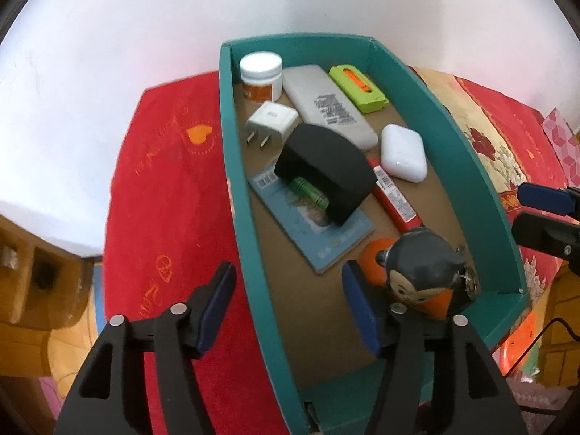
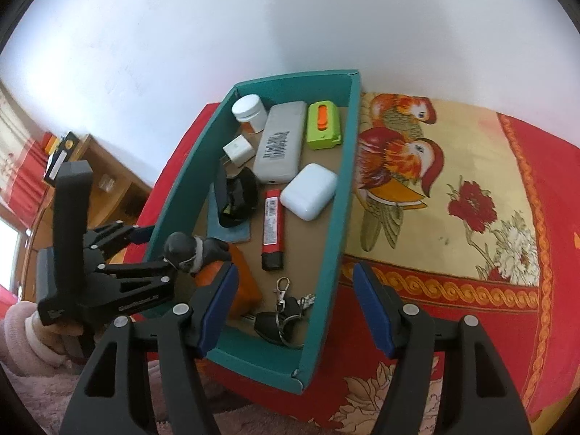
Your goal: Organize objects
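Observation:
A teal open box (image 1: 232, 181) (image 2: 344, 199) lies on a red cloth. Inside are a white jar (image 1: 261, 72), a grey remote-like slab (image 1: 326, 105), a green and orange cutter (image 1: 359, 88), a white plug (image 1: 272, 119), a white case (image 1: 402, 152), a black curved piece (image 1: 326, 166), a blue booklet (image 1: 326, 239), a red stick (image 1: 395, 199), keys (image 2: 282, 311) and a monkey toy (image 1: 424, 275) (image 2: 188, 250). My left gripper (image 1: 286, 308) (image 2: 152, 250) is open astride the box's left wall, with the toy just beside its inner finger. My right gripper (image 2: 293, 306) is open over the box's right wall, holding nothing.
The red cloth (image 1: 163, 181) has a cream panel with birds and flowers (image 2: 435, 181) right of the box. A white wall stands behind. A wooden shelf (image 2: 108, 181) is at the left. A pink sleeve (image 2: 21, 333) holds the left tool. A black cable (image 1: 554, 326) runs at the right.

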The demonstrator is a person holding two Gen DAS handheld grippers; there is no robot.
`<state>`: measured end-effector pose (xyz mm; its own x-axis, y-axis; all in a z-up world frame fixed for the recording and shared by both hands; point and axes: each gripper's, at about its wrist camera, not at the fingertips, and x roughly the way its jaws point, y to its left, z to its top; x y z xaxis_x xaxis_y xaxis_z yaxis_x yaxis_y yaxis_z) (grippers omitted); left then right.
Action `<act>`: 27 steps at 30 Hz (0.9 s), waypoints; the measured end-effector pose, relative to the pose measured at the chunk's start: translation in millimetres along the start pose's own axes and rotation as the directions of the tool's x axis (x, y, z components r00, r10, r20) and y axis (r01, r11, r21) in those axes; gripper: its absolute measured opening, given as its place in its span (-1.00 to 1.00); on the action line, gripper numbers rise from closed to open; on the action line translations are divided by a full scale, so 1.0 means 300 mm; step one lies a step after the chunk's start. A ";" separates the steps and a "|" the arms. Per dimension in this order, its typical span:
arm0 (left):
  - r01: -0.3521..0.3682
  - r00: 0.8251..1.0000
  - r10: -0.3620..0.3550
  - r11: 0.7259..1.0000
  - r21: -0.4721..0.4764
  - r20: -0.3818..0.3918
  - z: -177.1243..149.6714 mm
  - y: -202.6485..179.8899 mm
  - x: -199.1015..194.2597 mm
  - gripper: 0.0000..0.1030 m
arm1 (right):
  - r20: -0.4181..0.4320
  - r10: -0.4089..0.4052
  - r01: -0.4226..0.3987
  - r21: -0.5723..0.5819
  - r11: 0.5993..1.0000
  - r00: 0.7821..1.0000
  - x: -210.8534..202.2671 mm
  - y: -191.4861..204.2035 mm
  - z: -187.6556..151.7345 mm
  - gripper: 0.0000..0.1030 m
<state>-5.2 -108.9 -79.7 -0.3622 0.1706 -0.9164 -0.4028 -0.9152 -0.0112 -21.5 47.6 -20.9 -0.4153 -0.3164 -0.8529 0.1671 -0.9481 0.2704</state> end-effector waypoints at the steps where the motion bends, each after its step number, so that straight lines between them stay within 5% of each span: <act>1: -0.010 1.000 0.010 1.000 0.001 0.006 0.001 -0.004 -0.010 0.30 | 0.009 -0.003 0.003 0.003 1.000 1.000 -0.006 -0.003 -0.004 0.32; 13: -0.141 0.982 0.158 0.979 -0.149 0.104 0.008 -0.044 -0.177 0.53 | 0.076 -0.028 0.031 -0.042 0.999 0.997 -0.099 -0.069 -0.021 0.47; 27: -0.148 0.969 0.187 0.962 -0.228 0.159 0.041 -0.251 -0.347 0.54 | 0.187 -0.026 0.039 -0.068 0.997 0.982 -0.317 -0.112 -0.032 0.47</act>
<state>52.5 -53.4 21.6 -0.5600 0.0527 -0.8268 -0.1425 -0.9892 0.0335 20.9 109.9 46.8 -0.5796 -0.2918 -0.7609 0.2108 -0.9556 0.2058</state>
